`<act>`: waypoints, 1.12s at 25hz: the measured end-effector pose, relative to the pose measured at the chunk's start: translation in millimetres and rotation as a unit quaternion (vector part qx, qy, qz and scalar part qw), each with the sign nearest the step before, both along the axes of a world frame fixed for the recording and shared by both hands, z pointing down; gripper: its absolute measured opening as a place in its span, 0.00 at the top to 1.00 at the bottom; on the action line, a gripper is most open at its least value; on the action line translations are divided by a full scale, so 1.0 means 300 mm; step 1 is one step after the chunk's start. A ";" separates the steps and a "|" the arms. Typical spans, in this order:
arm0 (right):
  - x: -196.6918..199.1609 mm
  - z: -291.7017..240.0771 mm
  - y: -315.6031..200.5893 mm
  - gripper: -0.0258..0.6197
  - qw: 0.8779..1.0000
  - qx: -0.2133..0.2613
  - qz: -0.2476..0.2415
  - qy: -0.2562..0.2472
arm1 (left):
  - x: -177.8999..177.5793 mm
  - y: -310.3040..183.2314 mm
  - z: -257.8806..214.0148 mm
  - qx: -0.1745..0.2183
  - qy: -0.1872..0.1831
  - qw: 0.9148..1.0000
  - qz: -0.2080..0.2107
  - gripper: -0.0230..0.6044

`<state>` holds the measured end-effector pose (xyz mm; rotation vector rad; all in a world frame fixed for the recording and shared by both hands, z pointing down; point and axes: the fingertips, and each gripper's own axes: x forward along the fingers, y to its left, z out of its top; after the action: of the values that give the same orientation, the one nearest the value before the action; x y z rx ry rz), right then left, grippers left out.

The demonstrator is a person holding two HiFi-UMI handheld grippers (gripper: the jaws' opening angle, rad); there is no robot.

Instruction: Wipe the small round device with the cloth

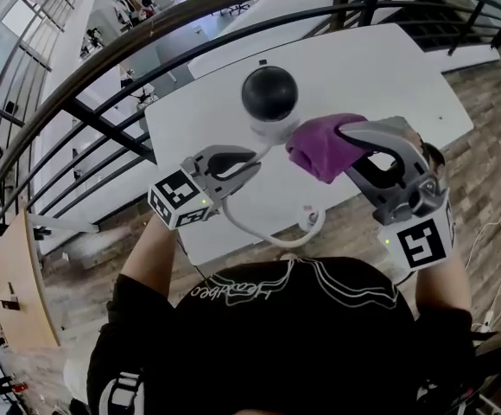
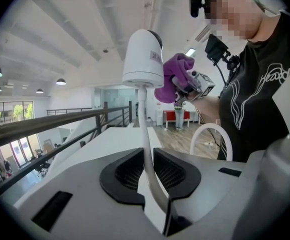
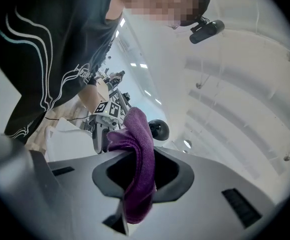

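Observation:
The small round device (image 1: pixel 269 92), a black dome on a white base, hangs over the white table (image 1: pixel 389 76). Its white cable (image 1: pixel 250 232) runs down through my left gripper (image 1: pixel 252 162), which is shut on the cable just below the base. In the left gripper view the device (image 2: pixel 142 59) stands upright above the jaws on the stiff cable (image 2: pixel 146 149). My right gripper (image 1: pixel 354 148) is shut on a folded purple cloth (image 1: pixel 322 145), whose free end touches the device's right side. In the right gripper view the cloth (image 3: pixel 137 169) fills the jaws, with the dome (image 3: pixel 159 129) just beyond.
A dark metal railing (image 1: pixel 104 119) curves along the table's far and left sides, with a drop to a lower floor behind it. The cable loops past the table's near edge to a plug end (image 1: pixel 309 218). Wooden flooring (image 1: pixel 492 145) lies to the right.

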<state>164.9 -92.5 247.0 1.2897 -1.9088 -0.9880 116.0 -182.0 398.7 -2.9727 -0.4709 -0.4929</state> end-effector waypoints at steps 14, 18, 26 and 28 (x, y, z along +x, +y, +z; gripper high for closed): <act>-0.003 -0.063 -0.054 0.86 0.994 0.041 -0.099 0.026 | 0.013 -0.007 0.011 0.041 -0.015 0.997 -0.060 0.87; 0.015 -0.033 -0.082 0.86 0.990 0.035 -0.132 0.019 | 0.023 -0.012 0.030 0.058 -0.031 0.996 -0.068 0.87; 0.017 0.013 -0.122 0.86 0.981 0.014 -0.192 0.005 | 0.020 -0.020 0.033 0.083 -0.058 0.990 -0.097 0.87; 0.019 0.023 -0.128 0.86 0.979 0.005 -0.205 -0.002 | 0.023 -0.021 0.031 0.085 -0.063 0.989 -0.105 0.87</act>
<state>170.6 -131.0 253.9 0.9174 -2.2250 -1.1959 122.9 -188.3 407.8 -2.8497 -0.1154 -0.7066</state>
